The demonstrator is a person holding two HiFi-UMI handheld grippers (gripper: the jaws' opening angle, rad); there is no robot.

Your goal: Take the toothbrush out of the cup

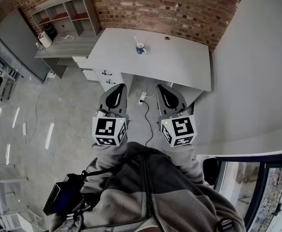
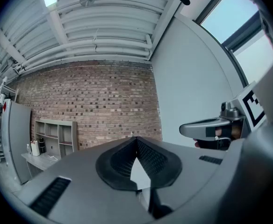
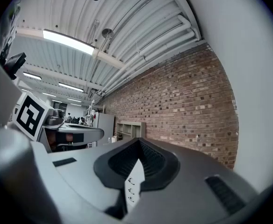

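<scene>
in the head view, the left gripper (image 1: 118,88) and right gripper (image 1: 163,88) are held side by side. the cup (image 1: 140,49), with the toothbrush (image 1: 136,40) standing in it, is seen on the table (image 1: 179,62), well ahead of both sets of fingers. in the left gripper view, the fingers (image 2: 120,160) are seen pressed together on nothing, with a brick wall (image 2: 104,101) far beyond them. in the right gripper view, the fingers (image 3: 120,162) are likewise closed together and empty.

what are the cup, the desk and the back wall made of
Cup: probably glazed ceramic, white with blue, though too small to be sure. Desk: matte pale grey top, likely laminate or painted board. Back wall: bare red-brown brick with mortar lines.
</scene>
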